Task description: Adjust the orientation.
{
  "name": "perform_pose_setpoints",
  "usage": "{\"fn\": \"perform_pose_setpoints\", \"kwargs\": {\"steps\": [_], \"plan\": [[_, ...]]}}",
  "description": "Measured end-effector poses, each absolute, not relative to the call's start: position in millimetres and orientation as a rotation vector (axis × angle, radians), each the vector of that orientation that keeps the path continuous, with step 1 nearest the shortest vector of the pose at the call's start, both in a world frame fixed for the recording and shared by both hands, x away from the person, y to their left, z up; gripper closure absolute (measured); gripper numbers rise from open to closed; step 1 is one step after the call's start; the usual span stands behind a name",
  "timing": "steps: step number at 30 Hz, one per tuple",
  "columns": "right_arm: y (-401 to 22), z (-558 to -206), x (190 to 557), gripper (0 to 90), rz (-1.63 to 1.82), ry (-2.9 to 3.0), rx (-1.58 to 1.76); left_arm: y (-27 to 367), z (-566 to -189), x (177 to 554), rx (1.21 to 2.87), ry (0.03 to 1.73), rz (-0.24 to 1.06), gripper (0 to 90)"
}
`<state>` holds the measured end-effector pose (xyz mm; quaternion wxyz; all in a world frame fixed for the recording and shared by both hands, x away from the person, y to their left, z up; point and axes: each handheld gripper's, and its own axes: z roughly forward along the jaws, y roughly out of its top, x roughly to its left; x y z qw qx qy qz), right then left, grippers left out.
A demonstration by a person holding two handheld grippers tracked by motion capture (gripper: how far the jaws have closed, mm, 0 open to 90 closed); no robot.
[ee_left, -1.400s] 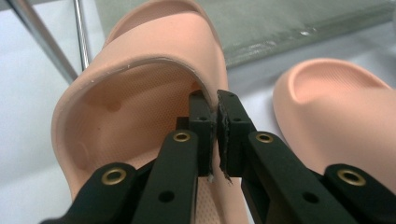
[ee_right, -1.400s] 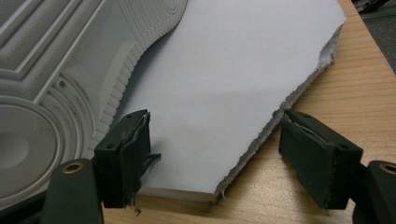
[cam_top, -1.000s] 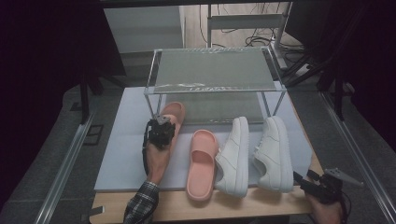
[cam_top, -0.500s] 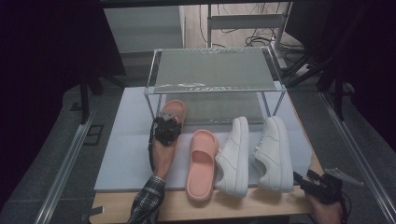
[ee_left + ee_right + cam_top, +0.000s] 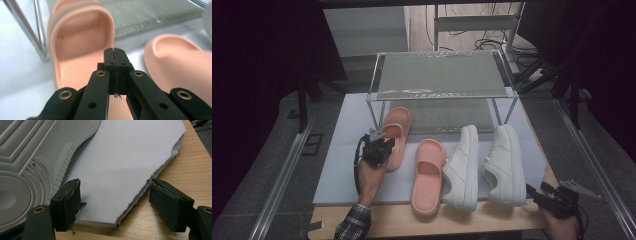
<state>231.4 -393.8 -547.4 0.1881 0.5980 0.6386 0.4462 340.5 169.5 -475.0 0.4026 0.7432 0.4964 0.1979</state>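
Note:
My left gripper hovers over the heel end of a pink slipper that lies on the white mat with its toe under the rack. In the left gripper view the pads meet flat; the jaws have just closed with nothing between them, and the slipper lies below them. A second pink slipper lies to its right. Two white sneakers rest on their sides further right. My right gripper stands open at the mat's front right corner, beside a sneaker sole.
A metal rack with a clear top shelf stands at the back of the white mat. The wooden table shows along the front edge. Rails and cables run along both sides on the floor.
My left gripper went forward over the slipper, then drew back toward its heel and to the left. The right gripper and the shoes stayed where they were.

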Motion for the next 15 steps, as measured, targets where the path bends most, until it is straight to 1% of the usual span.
{"fn": "perform_pose_setpoints", "kwargs": {"steps": [4,12,15], "plan": [[-394,-547,231,25.3,1.255,1.797,1.682,180,-482,323,1.898,1.237,0.462,90.0],[-393,-547,231,25.3,1.257,1.796,1.683,192,-495,289,1.946,1.226,0.491,90.0],[-393,-547,231,25.4,1.256,1.795,1.685,197,-503,280,1.953,1.231,0.453,89.9]]}}
